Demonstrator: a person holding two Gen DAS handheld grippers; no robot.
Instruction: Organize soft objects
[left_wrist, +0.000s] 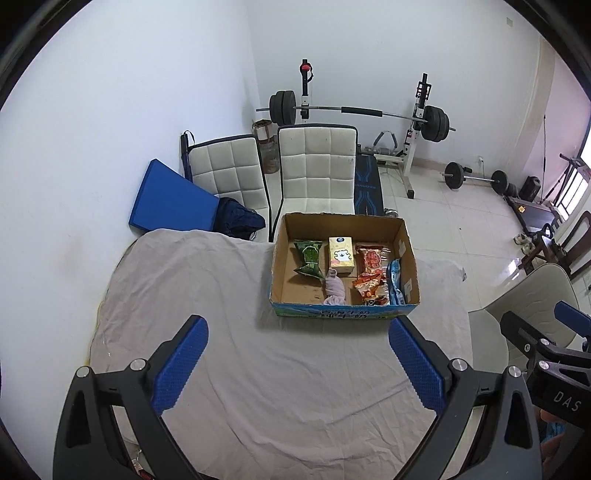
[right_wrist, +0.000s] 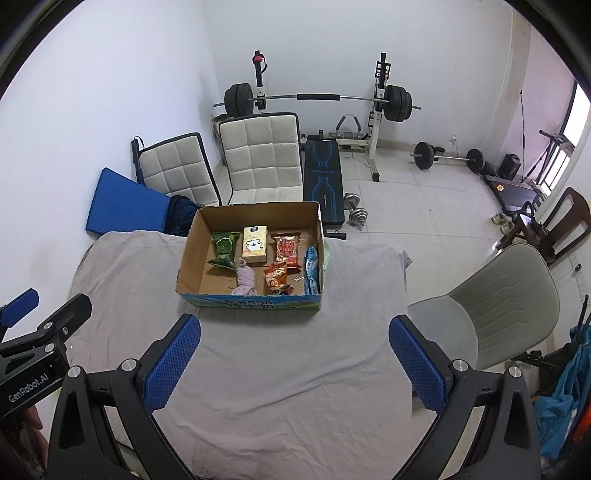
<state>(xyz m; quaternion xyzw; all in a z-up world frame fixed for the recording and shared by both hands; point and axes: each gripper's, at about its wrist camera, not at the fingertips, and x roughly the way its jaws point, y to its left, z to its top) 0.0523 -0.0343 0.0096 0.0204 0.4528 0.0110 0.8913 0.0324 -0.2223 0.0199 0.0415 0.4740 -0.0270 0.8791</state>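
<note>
Cardboard is forming the open box (left_wrist: 408, 254) that is sitting on the cloth-covered desk (left_wrist: 221, 295), ahead of both tools and well apart from their fingertips. Inside it, a green snack packet (left_wrist: 308, 258) is lying toward the left, a yellow tissue pack (left_wrist: 341, 255) with a bear print is resting just beside it, and a red snack packet (left_wrist: 371, 258) is lying to the right of that. A pale pink sock (left_wrist: 335, 288) is lying nearer the front wall, beside an orange snack packet (left_wrist: 369, 286), while a blue packet (left_wrist: 396, 282) is leaning along the right wall. The left tool (left_wrist: 297, 360) is hovering above the grey cloth with its blue-padded fingers (left_wrist: 181, 365) spread wide, gripping nothing. The right tool (right_wrist: 295, 360) is hovering likewise, its jaws wide apart and holding nothing, with the box ahead and slightly left of it. Beyond the desk, two white padded chairs (left_wrist: 316, 166) are standing, with a barbell rack (left_wrist: 360, 110) against the far wall. A grey plastic chair (right_wrist: 495, 306) is standing to the right of the right tool.
</note>
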